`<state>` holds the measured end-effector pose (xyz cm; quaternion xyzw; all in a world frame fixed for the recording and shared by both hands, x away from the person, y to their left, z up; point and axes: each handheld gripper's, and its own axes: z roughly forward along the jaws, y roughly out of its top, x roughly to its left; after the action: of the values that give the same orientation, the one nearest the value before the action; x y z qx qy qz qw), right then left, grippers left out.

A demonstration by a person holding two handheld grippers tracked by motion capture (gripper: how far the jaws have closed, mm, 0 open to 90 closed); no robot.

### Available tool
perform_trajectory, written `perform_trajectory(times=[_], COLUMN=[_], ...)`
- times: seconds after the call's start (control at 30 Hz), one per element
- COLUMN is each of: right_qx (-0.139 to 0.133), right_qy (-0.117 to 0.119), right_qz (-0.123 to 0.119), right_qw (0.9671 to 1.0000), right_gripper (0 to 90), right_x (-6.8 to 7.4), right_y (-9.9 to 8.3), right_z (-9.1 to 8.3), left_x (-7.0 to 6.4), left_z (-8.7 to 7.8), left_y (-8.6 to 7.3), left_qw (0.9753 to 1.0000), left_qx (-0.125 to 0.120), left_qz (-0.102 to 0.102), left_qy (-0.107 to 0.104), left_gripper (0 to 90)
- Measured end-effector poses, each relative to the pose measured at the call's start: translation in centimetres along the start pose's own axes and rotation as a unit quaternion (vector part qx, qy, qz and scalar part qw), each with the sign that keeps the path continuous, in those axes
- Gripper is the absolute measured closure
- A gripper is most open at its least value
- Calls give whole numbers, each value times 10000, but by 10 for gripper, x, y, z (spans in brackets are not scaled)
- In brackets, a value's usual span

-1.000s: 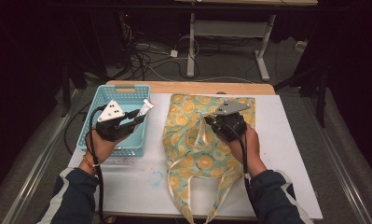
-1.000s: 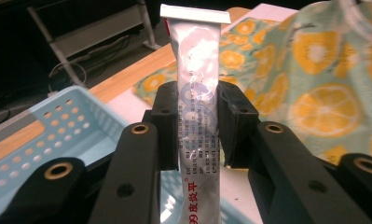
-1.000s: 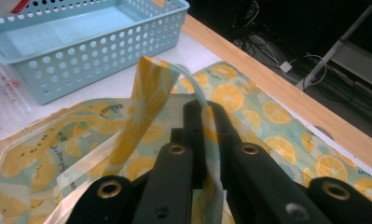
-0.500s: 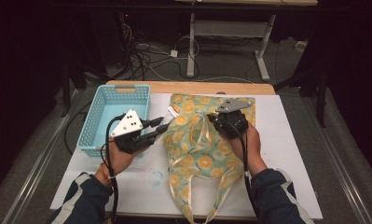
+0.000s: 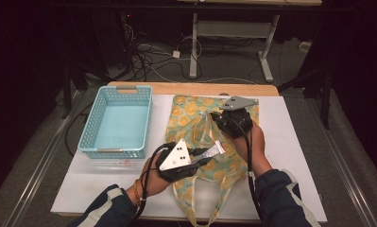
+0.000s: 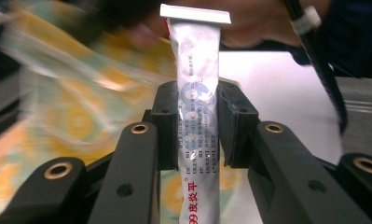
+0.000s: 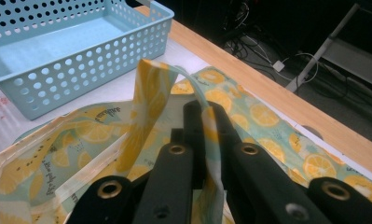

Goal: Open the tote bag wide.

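Since the earlier frame, the left gripper (image 5: 202, 158) has swung away from the blue basket (image 5: 116, 122) toward the lemon-print tote bag (image 5: 195, 111) on the desk (image 5: 299, 156). Its fingers are clamped on a white ointment tube (image 6: 196, 116), now over the bag's mouth. The right gripper (image 7: 207, 126) pinches the bag's handle strap (image 7: 148, 100), lifting it. Judging by this, the fetch is done; slipping the tube inside remains.
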<state>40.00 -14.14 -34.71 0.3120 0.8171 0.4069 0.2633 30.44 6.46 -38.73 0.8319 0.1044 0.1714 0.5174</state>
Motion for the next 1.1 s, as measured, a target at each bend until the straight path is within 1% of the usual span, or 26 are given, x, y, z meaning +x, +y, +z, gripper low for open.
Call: perform_trajectory(times=[0.07,0.1,0.13,0.2,0.27,0.3,0.33,0.37,0.4,0.43,0.47,0.5,0.53,0.57,0.63,0.67,0.73,0.8,0.83,0.87,0.93,0.97,1.0,1.03,1.07,1.1], right_qx=[-1,-18,-18,-42,-58,-71,-82,-82,-82,-81,-86,-84,-82,-82,-86,-86,-93,-81,-65,-59,-46,-29,-16,1,1,15], right_qy=[15,34,34,60,62,91,110,110,119,117,127,140,143,143,139,145,154,151,159,167,190,194,191,224,224,226], right_qz=[3,-34,-34,-4,-13,10,11,11,4,-8,-20,-34,-49,-49,-52,-50,-33,-30,-33,-30,-30,-52,-83,-80,-80,-64], right_qw=[10000,10000,10000,10000,10000,9999,9999,9999,9999,9999,9999,9999,9999,9999,9999,9998,9998,9998,9998,9998,9998,9998,9998,9997,9997,9997], right_gripper=[897,897,897,897,897,897,897,897,896,897,897,897,896,896,897,897,897,897,897,897,897,897,897,897,897,897], right_x=[0,1,1,2,2,3,4,4,4,5,6,7,7,7,7,7,6,6,6,6,7,8,8,9,9,8], right_y=[1,2,2,4,4,4,4,4,5,5,5,6,6,6,6,6,5,4,3,3,2,1,0,-2,-2,-4], right_z=[-1,-2,-2,-3,-4,-5,-5,-5,-5,-6,-6,-7,-7,-7,-9,-9,-9,-8,-7,-7,-7,-7,-7,-6,-6,-6], left_x=[-5,-7,-8,-6,-2,2,2,5,8,10,12,17,19,22,27,30,35,39,40,41,42,43,42,41,40,39], left_z=[9,13,18,27,36,45,45,50,54,58,61,64,66,69,73,75,78,81,81,80,78,75,72,69,66,61], left_y=[-2,-2,-4,-7,-10,-14,-14,-17,-19,-22,-23,-25,-26,-28,-30,-31,-33,-36,-36,-36,-36,-35,-35,-34,-33,-33], left_qw=[9998,9997,9996,9993,9986,9977,9977,9973,9967,9957,9952,9947,9940,9926,9908,9893,9870,9857,9855,9856,9859,9867,9882,9889,9893,9901], left_qx=[90,132,207,305,499,681,681,730,812,911,966,1018,1075,1167,1280,1353,1425,1464,1446,1417,1353,1334,1285,1257,1225,1186], left_qz=[37,67,96,43,29,61,61,-22,-21,69,62,-5,15,41,25,66,77,68,36,11,-59,-74,-79,-50,2,37], left_qy=[-145,-175,-169,-187,-160,-26,-26,-29,-20,141,163,132,208,338,440,548,743,831,885,918,981,925,833,790,796,745], left_gripper=[694,694,694,693,694,693,693,693,693,693,693,692,692,692,689,687,684,634,623,569,559,558,533,515,515,513])
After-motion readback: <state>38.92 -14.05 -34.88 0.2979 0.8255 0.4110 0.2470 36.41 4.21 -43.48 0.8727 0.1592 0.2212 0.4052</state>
